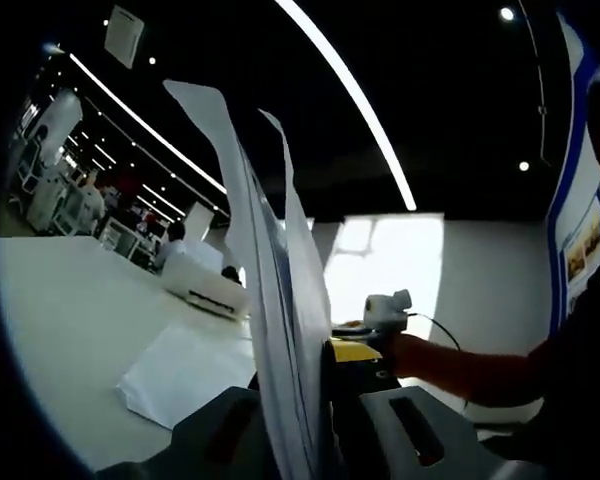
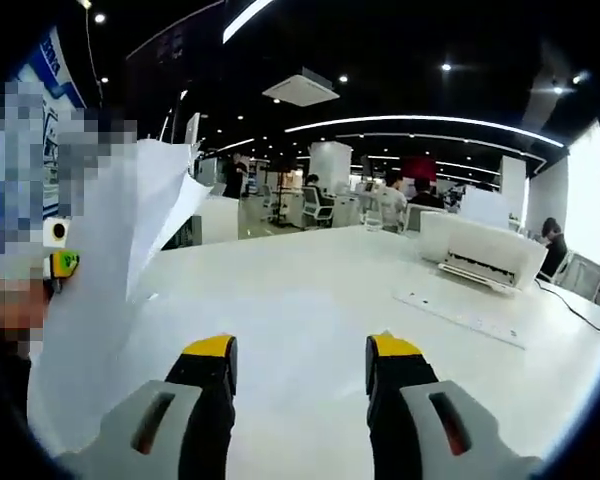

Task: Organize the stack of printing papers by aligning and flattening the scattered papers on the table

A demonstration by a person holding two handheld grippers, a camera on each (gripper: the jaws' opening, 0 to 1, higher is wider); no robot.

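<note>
1. Left gripper view: left claw was clamped on a sheaf of white papers, held upright edge-on between the jaws. The sheets rose from the jaws toward the ceiling, fanned apart at the top with loose corners curling off in different directions – not aligned.
2. Just past the left claw, a second pile of paper lay flat on the white bench, white, with its edges slightly offset.
3. To the right of the held sheaf, the right claw's yellow tip showed with the person's hand behind it, near the papers. Contact could not be judged there.
4. Right gripper view: right claw was spread wide, nothing between the yellow-tipped jaws, bare bench below and ahead.
5. At the left of that view, the same held papers stood up off the bench, broad side on: white, bent, the top corner folded outward. Apart from the right claw's jaws.
6. Mid-distance on the bench: a flat white strip and, beyond it, a white printer. The printer also appeared past the flat pile in the left gripper view.
7. Far: open office with desks, chairs, people seated and standing, and long ceiling light strips.
</note>
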